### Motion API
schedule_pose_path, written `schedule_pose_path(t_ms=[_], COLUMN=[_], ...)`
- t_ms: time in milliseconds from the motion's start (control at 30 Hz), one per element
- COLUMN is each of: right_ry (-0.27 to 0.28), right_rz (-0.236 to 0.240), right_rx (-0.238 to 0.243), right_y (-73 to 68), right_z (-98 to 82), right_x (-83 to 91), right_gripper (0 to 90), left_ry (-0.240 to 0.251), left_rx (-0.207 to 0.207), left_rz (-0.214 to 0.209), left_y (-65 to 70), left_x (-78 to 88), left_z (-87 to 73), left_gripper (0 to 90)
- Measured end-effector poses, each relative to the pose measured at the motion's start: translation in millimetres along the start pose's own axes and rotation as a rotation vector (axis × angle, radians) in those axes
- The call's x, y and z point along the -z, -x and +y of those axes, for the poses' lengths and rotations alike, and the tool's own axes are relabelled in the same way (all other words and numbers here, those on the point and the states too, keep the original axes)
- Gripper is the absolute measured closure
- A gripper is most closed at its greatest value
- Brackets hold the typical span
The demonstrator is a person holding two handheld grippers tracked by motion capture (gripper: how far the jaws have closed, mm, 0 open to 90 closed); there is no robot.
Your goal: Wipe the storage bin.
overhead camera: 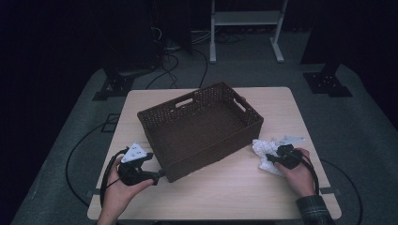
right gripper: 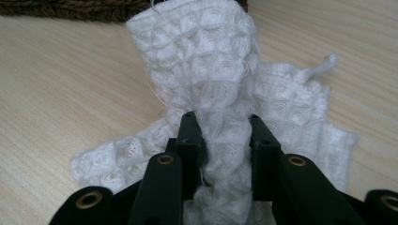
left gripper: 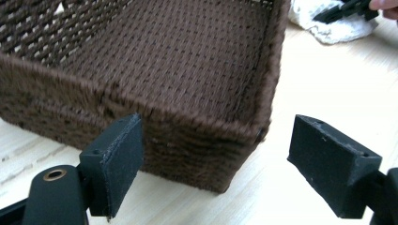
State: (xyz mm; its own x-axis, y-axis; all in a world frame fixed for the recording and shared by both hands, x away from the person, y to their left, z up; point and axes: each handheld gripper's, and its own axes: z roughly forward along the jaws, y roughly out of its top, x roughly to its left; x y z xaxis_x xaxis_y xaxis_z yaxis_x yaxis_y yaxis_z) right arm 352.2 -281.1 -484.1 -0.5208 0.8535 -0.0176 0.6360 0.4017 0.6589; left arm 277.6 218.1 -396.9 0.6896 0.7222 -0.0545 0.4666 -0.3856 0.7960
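A dark brown woven basket (overhead camera: 202, 129) stands empty in the middle of the wooden table (overhead camera: 234, 187), turned at an angle. My left gripper (overhead camera: 159, 174) is open just in front of the basket's near corner (left gripper: 206, 140), with one jaw on each side of it and no contact. A white waffle-weave cloth (overhead camera: 264, 152) lies crumpled on the table to the right of the basket. My right gripper (overhead camera: 270, 158) is shut on a bunched fold of that cloth (right gripper: 220, 103), which stands up between its jaws.
Cables trail from both grippers over the table's edges. Beyond the table are a white metal frame (overhead camera: 246, 21), black stand bases (overhead camera: 326, 82) and floor cables (overhead camera: 164, 61). The basket has handle slots in its far wall (overhead camera: 185, 101).
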Motion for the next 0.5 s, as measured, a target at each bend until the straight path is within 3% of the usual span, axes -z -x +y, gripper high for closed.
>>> schedule_pose_path(t_ms=[500], right_ry=[0.0], right_rz=[0.002], right_rx=[0.002], right_y=[0.4], right_z=[0.0], right_x=[0.1], right_gripper=[70.8], left_ry=[-0.046], left_rx=[0.021], left_rz=[0.021], left_y=[-2.4], left_x=[-27.7], left_z=[-35.8], left_gripper=[20.8])
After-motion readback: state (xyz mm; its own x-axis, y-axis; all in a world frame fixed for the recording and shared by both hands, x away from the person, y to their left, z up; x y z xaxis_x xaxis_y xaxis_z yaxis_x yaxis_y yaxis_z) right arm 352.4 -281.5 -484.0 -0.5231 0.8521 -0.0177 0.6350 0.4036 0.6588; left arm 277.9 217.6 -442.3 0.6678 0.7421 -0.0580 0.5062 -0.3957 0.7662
